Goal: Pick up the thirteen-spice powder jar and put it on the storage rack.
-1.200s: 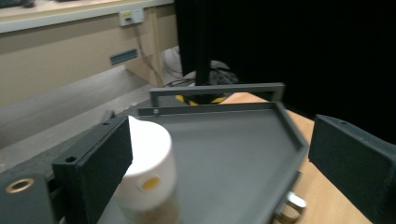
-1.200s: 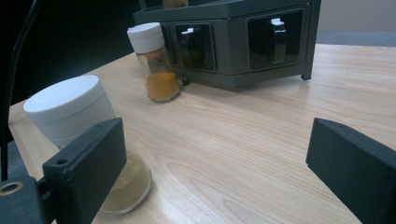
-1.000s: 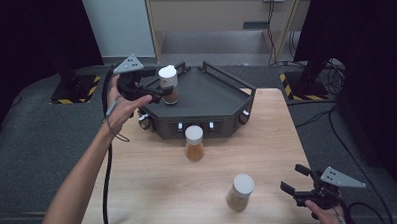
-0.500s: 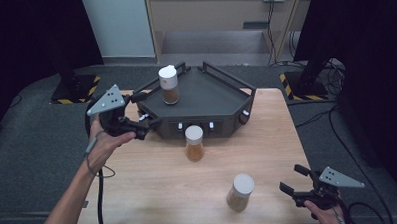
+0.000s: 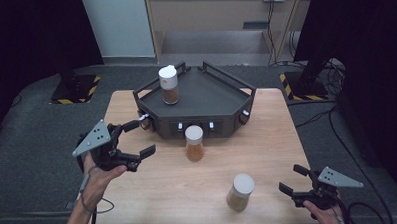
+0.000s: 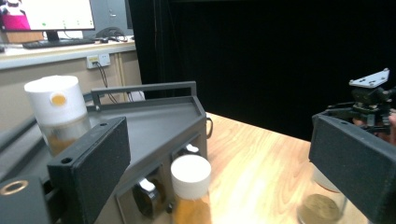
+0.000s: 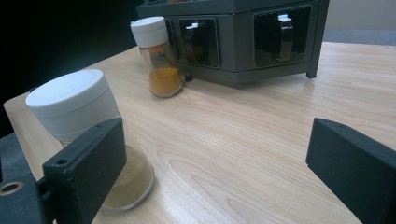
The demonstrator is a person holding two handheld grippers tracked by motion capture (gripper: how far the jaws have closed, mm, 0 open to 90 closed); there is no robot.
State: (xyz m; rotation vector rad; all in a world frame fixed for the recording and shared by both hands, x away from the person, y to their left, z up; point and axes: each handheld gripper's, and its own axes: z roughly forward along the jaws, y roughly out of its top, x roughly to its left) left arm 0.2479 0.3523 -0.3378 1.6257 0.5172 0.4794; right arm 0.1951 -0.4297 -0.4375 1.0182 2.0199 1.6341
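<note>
Jars of clear glass with white caps, one orange-filled (image 5: 194,142), one tan-filled (image 5: 240,192), are stood upright on the wooden table (image 5: 267,139); at eight o'clock the left hand-held gripper (image 5: 137,139), at four o'clock the right hand-held gripper (image 5: 294,180), both held wide open and empty.

The high view is looking forward and down from above the person's side onto the pale wooden table (image 5: 267,139), taking in the whole top from some way off. The left gripper view is sitting low at the table's left, facing across toward the dark grey angular metal tray (image 6: 154,121) and the far hand. The right gripper view is sitting just above the wood, close in. All three are sharing the white-capped glass jar of orange powder (image 5: 194,143) (image 6: 190,186) (image 7: 158,56) before the tray.
</note>
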